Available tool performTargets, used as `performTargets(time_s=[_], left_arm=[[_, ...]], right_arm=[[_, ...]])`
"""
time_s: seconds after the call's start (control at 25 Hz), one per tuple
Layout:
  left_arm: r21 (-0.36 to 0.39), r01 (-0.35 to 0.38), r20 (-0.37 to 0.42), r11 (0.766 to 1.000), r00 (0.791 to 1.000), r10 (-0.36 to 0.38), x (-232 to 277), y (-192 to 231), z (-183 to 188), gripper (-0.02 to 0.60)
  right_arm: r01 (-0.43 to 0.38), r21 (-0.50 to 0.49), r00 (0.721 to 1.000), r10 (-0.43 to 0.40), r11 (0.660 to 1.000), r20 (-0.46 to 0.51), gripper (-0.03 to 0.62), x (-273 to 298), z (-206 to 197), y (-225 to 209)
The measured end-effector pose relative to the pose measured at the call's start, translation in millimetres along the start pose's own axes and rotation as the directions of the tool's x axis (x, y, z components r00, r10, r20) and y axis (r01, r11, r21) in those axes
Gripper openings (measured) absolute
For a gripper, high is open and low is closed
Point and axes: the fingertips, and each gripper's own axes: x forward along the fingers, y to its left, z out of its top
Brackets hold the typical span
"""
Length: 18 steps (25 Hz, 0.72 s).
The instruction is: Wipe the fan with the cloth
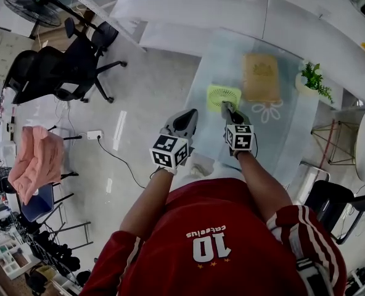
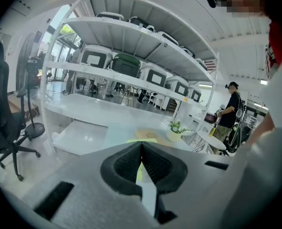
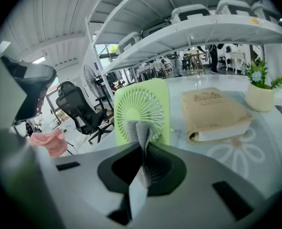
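Glass table carries the fan, a book and a potted plant. Right tongs, pressed together and empty, sit just before the fan. Left tongs, likewise together and empty, hang near its left. Cloth lies well apart, off the table.

Bright even daylight; fisheye edges bend, near jaws blurred
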Motion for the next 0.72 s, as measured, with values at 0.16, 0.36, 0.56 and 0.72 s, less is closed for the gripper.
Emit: performTargets(time_s=[0.16,0.36,0.56,0.72], left_arm=[[-0.003,0.016,-0.011,1.000,1.000,-0.016,11.7,-9.1,-4.1,0.000],[0.001,0.042,-0.018,0.999,0.999,-0.042,24.1,-22.0,-3.3,0.000],[0.004,0.064,-0.026,0.998,0.998,-0.063,36.2,-31.4,-4.3,0.000],[0.002,0.062,-0.023,0.998,0.998,-0.062,41.3,-32.0,-4.3,0.000]], right_arm=[[0.011,0.011,1.000,-0.011,1.000,-0.001,0.012,-5.7,-1.2,-11.6],[0.036,0.020,0.999,-0.036,0.999,0.004,0.012,-14.9,-2.4,-26.5],[0.055,0.028,0.998,-0.055,0.998,0.011,0.012,-25.2,-3.0,-39.9],[0.078,0.033,0.997,-0.079,0.996,0.024,0.012,-33.6,-1.3,-56.6]])
